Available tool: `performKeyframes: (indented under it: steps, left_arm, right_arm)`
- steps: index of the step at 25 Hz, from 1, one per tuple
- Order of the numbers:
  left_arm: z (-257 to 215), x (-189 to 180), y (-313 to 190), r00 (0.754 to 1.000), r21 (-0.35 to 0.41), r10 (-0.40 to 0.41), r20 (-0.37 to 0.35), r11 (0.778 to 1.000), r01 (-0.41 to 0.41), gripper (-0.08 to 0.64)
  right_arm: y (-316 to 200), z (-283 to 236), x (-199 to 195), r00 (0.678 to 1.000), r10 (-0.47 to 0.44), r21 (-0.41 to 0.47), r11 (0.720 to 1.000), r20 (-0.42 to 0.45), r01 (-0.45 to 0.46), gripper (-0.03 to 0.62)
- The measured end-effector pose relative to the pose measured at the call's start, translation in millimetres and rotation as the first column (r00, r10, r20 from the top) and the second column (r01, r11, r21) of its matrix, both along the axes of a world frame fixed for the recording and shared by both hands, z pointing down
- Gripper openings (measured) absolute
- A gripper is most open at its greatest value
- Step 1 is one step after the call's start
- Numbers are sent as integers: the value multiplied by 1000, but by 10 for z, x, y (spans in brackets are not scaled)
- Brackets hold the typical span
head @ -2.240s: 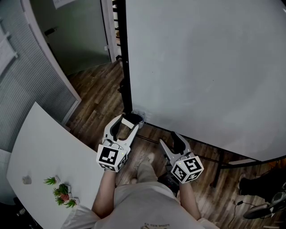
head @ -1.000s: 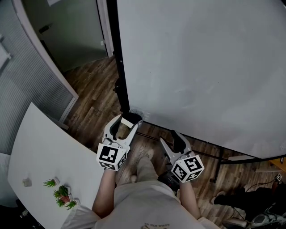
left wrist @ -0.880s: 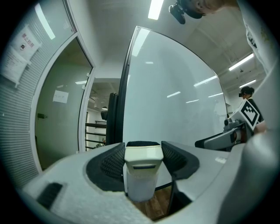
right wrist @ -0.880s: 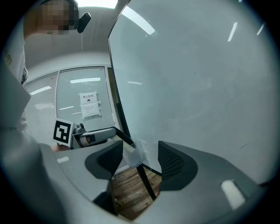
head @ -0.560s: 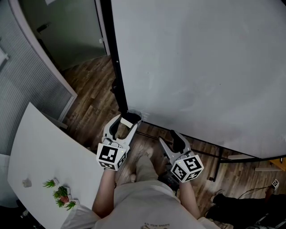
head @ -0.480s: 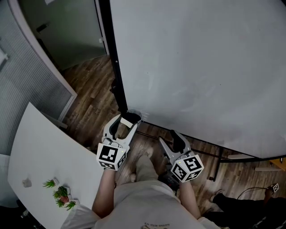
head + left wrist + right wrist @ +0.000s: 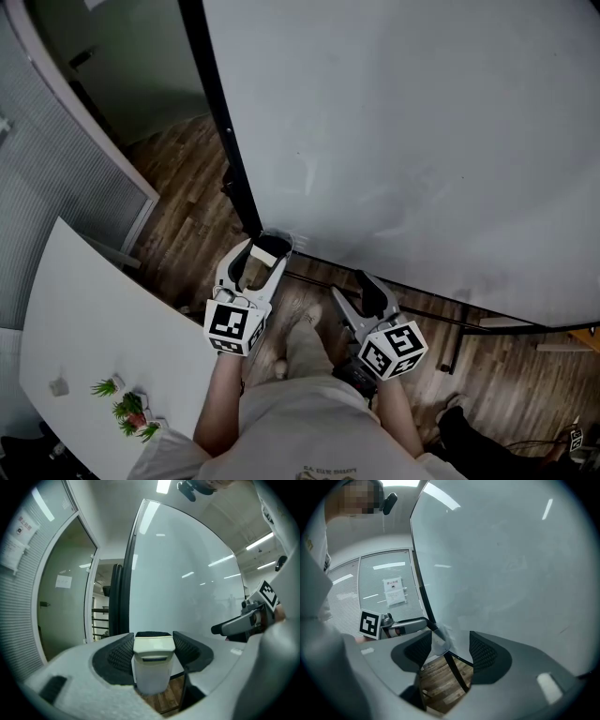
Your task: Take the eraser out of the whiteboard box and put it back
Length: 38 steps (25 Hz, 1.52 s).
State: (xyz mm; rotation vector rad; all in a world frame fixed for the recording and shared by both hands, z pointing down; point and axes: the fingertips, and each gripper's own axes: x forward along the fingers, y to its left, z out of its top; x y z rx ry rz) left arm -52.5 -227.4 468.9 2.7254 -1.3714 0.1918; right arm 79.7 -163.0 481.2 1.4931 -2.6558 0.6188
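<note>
Nothing moved: left tool [image 7: 262, 251] clamps eraser [image 7: 151, 660], right tool [image 7: 450, 645] open.

Office or meeting room, by the look of it. Large whiteboard [image 7: 403, 141] standing on a wood-plank floor [image 7: 183, 202]. Partition with slatted blinds [image 7: 56, 202] along the left, paper notice [image 7: 393, 591] stuck on it. White table [image 7: 94, 319], small plant [image 7: 127, 408] near its edge. Strip lights [image 7: 164, 485] overhead.

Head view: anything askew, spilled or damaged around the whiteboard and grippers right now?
Nothing stands out. The eraser sits straight in the left gripper, the right gripper is open and empty, and the whiteboard looks undamaged.
</note>
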Motion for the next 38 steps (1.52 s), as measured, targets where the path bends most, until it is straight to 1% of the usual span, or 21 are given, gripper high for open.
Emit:
performKeyframes:
  steps: [5,9,16,20,27,35,38]
  left_arm:
    - [44,16,-20,1000,-7,-6,4,1000,6,258]
    - [83,22,-36,1000,-15,-17,-18,1000,17,258]
    - [131,37,-63,999,-28,-26,-32,999,25,261]
    - [166,34,-67,999,-49,-32,-42,998,30,259]
    - [163,3,-54,998,-53,-42,-53,998,39,264]
    - [15,-92,38,994,-29,-58,-88,998,56,264]
    - [-76,-119,114,995,-5,-59,-84,998,59,258]
  right_arm:
    - [-9,19,40,1000,4,-6,1000,0,-4,252]
    - [-9,56,51,1000,1,-12,1000,0,-1,252]
    - [-8,61,79,1000,5,-14,1000,2,-5,253]
    - [2,61,102,1000,8,-17,1000,2,-8,253]
    - [3,25,99,1000,6,-6,1000,1,-6,253]
    - [54,-73,66,1000,2,21,1000,0,-2,253]
    - [83,-128,31,1000,-6,35,999,0,6,253]
